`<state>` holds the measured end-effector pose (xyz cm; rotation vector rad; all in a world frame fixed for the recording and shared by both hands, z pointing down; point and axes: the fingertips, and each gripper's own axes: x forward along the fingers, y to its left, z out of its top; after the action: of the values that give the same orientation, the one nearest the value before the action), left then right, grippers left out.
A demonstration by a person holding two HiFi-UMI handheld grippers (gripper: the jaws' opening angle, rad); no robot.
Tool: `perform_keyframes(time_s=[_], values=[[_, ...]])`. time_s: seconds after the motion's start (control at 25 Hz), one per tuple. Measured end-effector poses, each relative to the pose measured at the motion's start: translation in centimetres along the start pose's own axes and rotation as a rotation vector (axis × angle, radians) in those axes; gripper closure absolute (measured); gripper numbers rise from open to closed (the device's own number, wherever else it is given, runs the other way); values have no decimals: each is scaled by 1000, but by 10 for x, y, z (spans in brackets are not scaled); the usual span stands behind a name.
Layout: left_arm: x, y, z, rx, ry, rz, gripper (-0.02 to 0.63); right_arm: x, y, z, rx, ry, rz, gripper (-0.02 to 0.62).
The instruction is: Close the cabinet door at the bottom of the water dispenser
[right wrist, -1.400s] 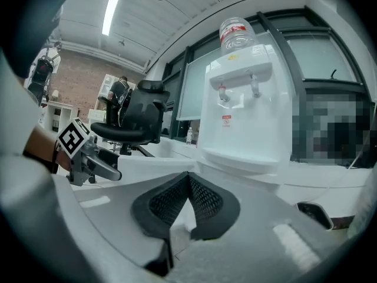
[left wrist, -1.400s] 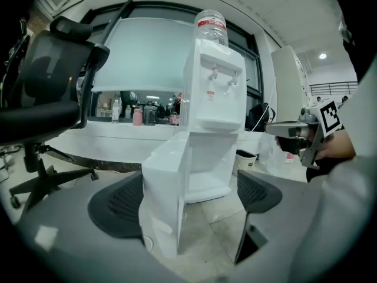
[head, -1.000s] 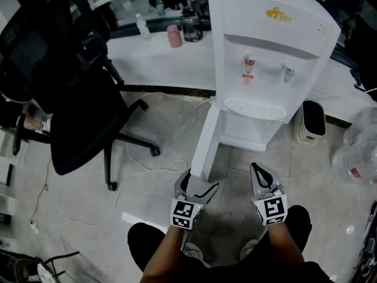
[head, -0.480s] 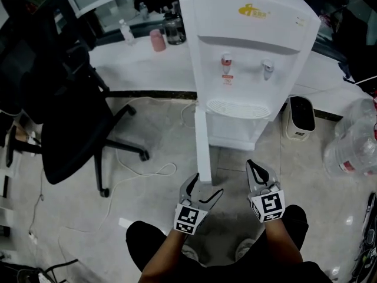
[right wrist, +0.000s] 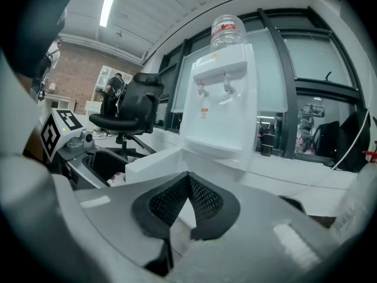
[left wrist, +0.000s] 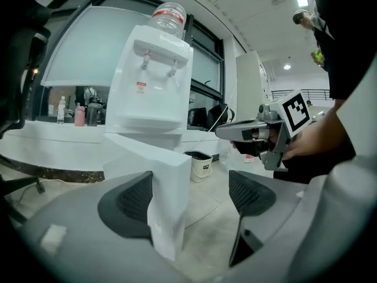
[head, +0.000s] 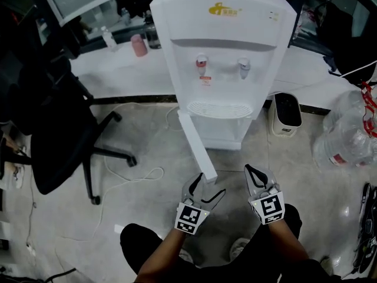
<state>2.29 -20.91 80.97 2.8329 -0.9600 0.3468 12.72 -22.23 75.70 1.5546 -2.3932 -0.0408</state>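
Straddling the edge of the open door [head: 198,152] with the left gripper [head: 206,188].
Shows its jaws apart and just narrowing, the door's free edge between them, close against the left jaw, unclamped; right gripper [head: 248,170] pinched together on nothing, just right of the door; door itself swung out from the base of the dispenser [head: 221,52] over the floor [head: 294,170].

Your head view is dim and falls dark toward its corners; the white water dispenser [head: 224,52] is its brightest patch. In your right gripper view a ceiling strip light [right wrist: 109,3] glares at upper left. Both gripper views bow at the edges inside black rounded corners.
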Motion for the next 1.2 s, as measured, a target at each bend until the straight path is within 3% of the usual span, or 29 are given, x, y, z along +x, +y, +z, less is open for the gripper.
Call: perform_keyframes(time_s=[0.48, 1.2], values=[[44, -26, 11, 34, -7, -101, 178, -23, -22, -18, 57, -14, -90, 592], [124, -39, 32, 123, -34, -182, 207, -42, -34, -29, 45, -8, -116, 592]])
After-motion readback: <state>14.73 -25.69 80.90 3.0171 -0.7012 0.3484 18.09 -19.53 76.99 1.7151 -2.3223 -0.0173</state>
